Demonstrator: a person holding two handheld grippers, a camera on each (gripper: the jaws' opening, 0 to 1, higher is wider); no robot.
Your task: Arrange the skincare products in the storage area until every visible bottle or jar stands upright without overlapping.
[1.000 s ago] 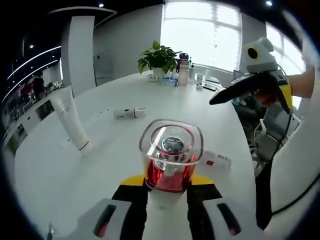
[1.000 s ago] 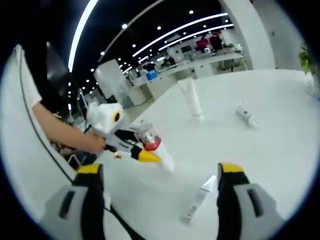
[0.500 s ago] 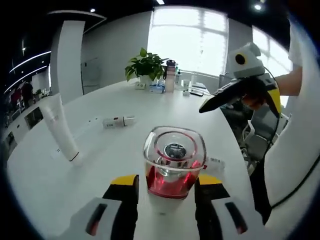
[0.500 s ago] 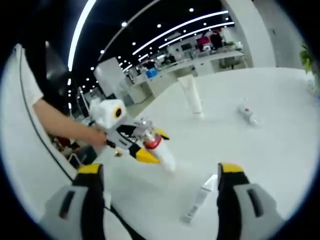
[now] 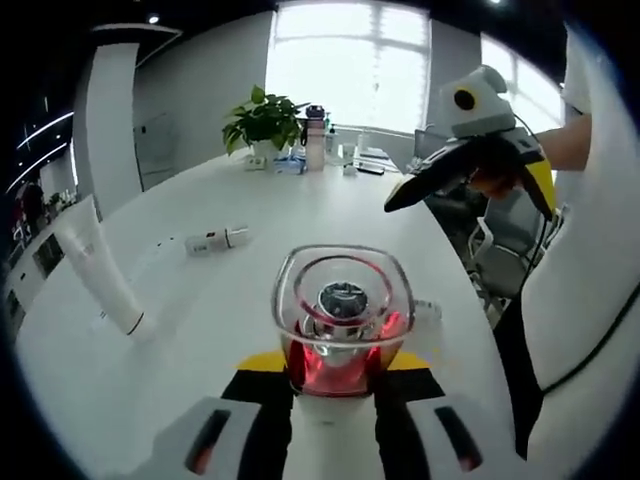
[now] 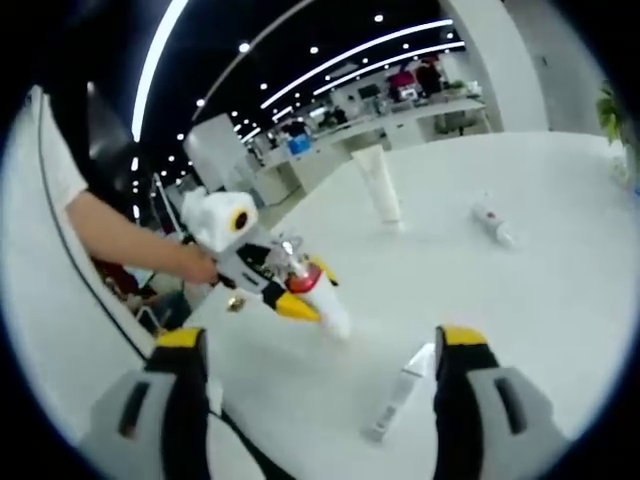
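Left gripper view: left tool (image 5: pixel 335 378) clamps the red-collared bottle (image 5: pixel 340 320); right tool (image 6: pixel 314 345) gapes above a fallen tube (image 6: pixel 398 393).

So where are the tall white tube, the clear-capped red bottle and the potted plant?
Tall white tube (image 5: pixel 100 270), left gripper view, mid-body.
Clear-capped red bottle (image 5: pixel 340 300), left gripper view, clear cap.
Green potted plant (image 5: pixel 262 118), left gripper view, leaves.
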